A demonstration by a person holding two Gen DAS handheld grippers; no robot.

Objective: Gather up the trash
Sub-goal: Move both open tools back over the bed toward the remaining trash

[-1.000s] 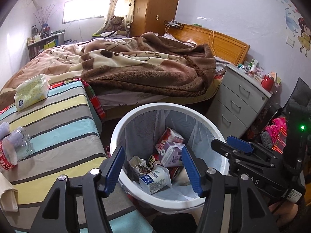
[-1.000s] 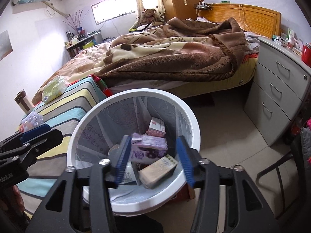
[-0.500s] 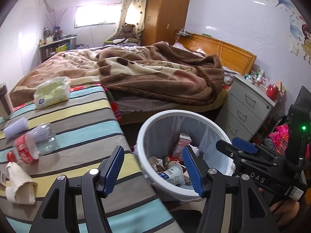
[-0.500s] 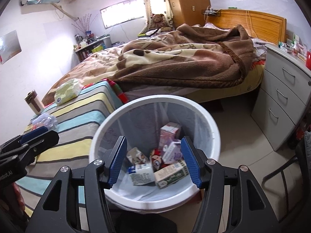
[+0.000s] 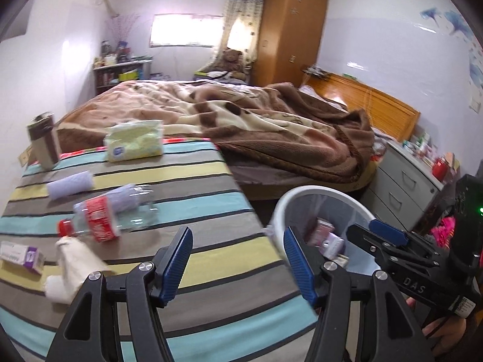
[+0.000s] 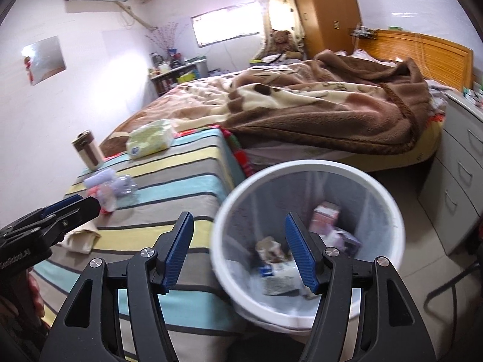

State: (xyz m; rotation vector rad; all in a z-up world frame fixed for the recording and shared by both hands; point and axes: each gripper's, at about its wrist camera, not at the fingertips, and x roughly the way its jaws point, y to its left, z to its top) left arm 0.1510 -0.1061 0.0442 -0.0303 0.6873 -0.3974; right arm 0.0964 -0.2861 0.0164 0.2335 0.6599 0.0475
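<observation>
Nothing is held between the fingers of the left gripper (image 5: 238, 259), which are spread apart over the striped tabletop (image 5: 193, 208). The fingers of the right gripper (image 6: 240, 249) have just been opening and are likewise empty, poised above the rim of the white bin (image 6: 389, 208), where cartons and wrappers are seen. On the tabletop, well apart from both grippers, a plastic bottle (image 5: 102, 218) with a red label is laid on its side, a crumpled cloth (image 5: 74, 267) near it and a small box (image 5: 21, 256) beside that.
</observation>
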